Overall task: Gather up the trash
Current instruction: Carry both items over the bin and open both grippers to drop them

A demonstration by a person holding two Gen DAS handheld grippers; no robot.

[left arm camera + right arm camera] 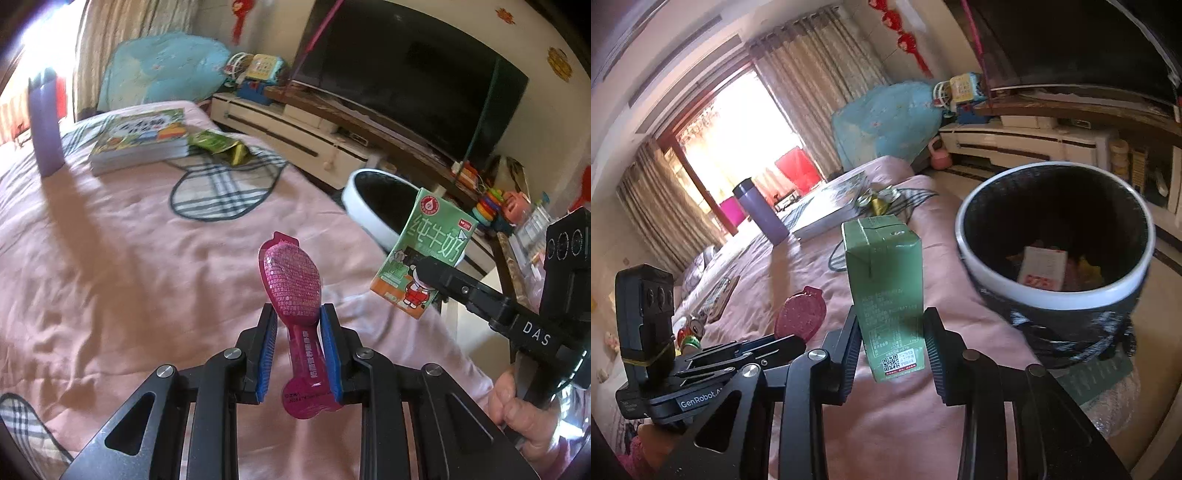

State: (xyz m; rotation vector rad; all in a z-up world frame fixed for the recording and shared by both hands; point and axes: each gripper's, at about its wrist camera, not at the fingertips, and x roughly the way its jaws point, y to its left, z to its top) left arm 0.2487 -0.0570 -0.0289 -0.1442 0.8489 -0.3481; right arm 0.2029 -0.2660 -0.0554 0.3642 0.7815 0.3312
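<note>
Nearest the lens, the left gripper [298,325] is clenched on one pink foil pouch [293,280], pinched at its narrow neck between the blue pads, held above the pink bedspread [110,258]. The right gripper [892,339] grasps one green milk carton [886,280] by its lower half, upright, also above the bed and just short of the bin.

The trash bin [975,266] stands beside the bed edge, mouth open, dark-lined with a white rim. At least one white packet [1043,267] lies at its bottom, with other scraps too dim to count.

Step in hand, as judged: delivering both held items to the bin. To do it well, carry the carton fully over the rim before opening the jaws; a release at the near lip risks it tipping back onto the bedding. The pouch is light and should be dropped low, over the centre.

Count: two grippers, two items held, one bin. One green snack wrapper [218,146] remains on the bed beside one stack of books [138,140]; one purple bottle [761,210] stands further back.
</note>
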